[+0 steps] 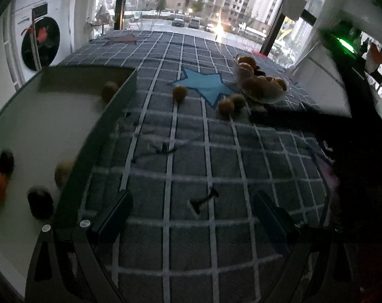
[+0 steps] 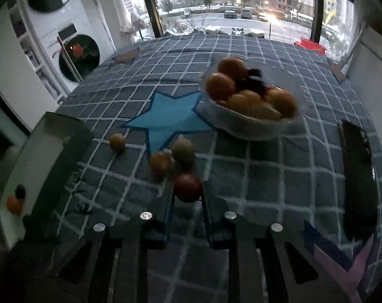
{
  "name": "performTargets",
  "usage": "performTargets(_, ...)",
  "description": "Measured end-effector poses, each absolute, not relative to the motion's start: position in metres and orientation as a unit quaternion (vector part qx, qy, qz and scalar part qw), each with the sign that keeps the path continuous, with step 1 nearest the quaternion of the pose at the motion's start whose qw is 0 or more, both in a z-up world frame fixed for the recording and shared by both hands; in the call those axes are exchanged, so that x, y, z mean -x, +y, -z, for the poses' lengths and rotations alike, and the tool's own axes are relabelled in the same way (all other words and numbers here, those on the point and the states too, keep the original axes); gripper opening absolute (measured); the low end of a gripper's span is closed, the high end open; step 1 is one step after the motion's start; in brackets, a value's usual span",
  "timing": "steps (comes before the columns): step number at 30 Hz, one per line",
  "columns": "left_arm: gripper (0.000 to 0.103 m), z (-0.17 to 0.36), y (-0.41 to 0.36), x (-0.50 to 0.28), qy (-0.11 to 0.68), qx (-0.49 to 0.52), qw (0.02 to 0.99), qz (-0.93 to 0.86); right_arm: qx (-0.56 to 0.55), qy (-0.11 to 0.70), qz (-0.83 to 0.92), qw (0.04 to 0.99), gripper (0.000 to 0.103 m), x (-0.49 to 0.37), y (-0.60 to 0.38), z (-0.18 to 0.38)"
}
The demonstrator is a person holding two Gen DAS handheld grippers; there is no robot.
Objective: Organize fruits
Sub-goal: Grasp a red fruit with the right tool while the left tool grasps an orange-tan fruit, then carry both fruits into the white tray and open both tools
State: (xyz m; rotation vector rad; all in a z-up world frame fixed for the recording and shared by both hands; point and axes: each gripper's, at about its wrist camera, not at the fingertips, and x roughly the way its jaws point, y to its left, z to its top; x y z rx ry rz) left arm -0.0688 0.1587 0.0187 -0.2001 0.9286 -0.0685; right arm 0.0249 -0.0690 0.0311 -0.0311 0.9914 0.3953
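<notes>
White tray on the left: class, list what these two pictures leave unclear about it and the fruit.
- White tray, left wrist view: fruit inside is blurred; kinds unclear.
- Same tray, right wrist view: cut off by the left edge.
- Glass bowl, right wrist view: lower fruit hidden beneath the top ones.
- Red fruit: motion-blurred between the right gripper fingers; kind unclear.

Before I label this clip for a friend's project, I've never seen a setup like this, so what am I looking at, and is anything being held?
No robot here: a person holds a two-finger tool in each hand, and each tool carries a wide-angle camera looking along its fingers.

The left camera view shows the left tool open and holding nothing, above the blue checked cloth. Beside it is a white tray with dark walls that already holds a few blurry fruits.

The right camera view shows the right tool shut on a small dark red round fruit. Ahead are three loose yellowish fruits, a light blue star patch and a clear glass bowl of orange and dark fruits.
</notes>
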Motion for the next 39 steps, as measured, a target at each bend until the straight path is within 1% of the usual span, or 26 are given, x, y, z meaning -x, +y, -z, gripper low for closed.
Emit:
performTargets(5, 0.096, -0.038, 0.138, 0.034, 0.433, 0.052, 0.9, 0.025, -0.031, 0.481, -0.183, 0.857, 0.023, -0.005, -0.112, -0.029)
performTargets(6, 0.093, -0.039, 0.132, 0.026, 0.424, 0.042, 0.904, 0.026, -0.042, 0.483, -0.181, 0.856, 0.023, -0.001, -0.12, -0.028)
performTargets(7, 0.084, -0.038, 0.125, 0.018, 0.42, 0.029, 0.906, 0.028, -0.053, 0.485, -0.179, 0.854, 0.023, 0.004, -0.128, -0.028)
performTargets(8, 0.082, -0.037, 0.118, 0.01, 0.425, 0.015, 0.904, 0.031, -0.062, 0.486, -0.178, 0.853, 0.023, 0.008, -0.135, -0.028)
performTargets(13, 0.082, -0.027, 0.096, -0.026, 0.429, -0.019, 0.903, 0.026, -0.097, 0.482, -0.174, 0.853, 0.024, 0.029, -0.16, -0.029)
performTargets(18, 0.082, -0.01, 0.094, -0.046, 0.446, -0.028, 0.894, 0.013, -0.111, 0.481, -0.177, 0.851, 0.024, 0.036, -0.17, -0.03)
performTargets(19, 0.074, -0.007, 0.095, -0.049, 0.449, -0.027, 0.893, 0.01, -0.111, 0.48, -0.178, 0.852, 0.024, 0.038, -0.17, -0.031)
performTargets(21, 0.069, -0.006, 0.099, -0.052, 0.45, -0.01, 0.893, 0.015, -0.112, 0.478, -0.181, 0.852, 0.024, 0.04, -0.171, -0.031)
performTargets(22, 0.064, -0.006, 0.101, -0.053, 0.451, -0.001, 0.892, 0.015, -0.113, 0.478, -0.183, 0.852, 0.024, 0.041, -0.171, -0.031)
performTargets(23, 0.05, -0.006, 0.101, -0.053, 0.448, -0.001, 0.894, 0.013, -0.113, 0.477, -0.184, 0.852, 0.024, 0.042, -0.172, -0.031)
performTargets(24, 0.044, -0.007, 0.102, -0.052, 0.446, -0.001, 0.895, 0.018, -0.112, 0.477, -0.185, 0.852, 0.024, 0.043, -0.171, -0.032)
performTargets(26, 0.023, -0.008, 0.1, -0.051, 0.445, 0.0, 0.895, 0.027, -0.11, 0.478, -0.186, 0.852, 0.024, 0.045, -0.168, -0.032)
performTargets(32, 0.023, -0.015, 0.106, -0.016, 0.445, 0.027, 0.893, 0.055, -0.099, 0.485, -0.187, 0.848, 0.024, 0.056, -0.161, -0.031)
performTargets(39, 0.023, -0.024, 0.121, 0.065, 0.447, 0.024, 0.891, 0.07, -0.081, 0.5, -0.191, 0.841, 0.024, 0.079, -0.148, -0.023)
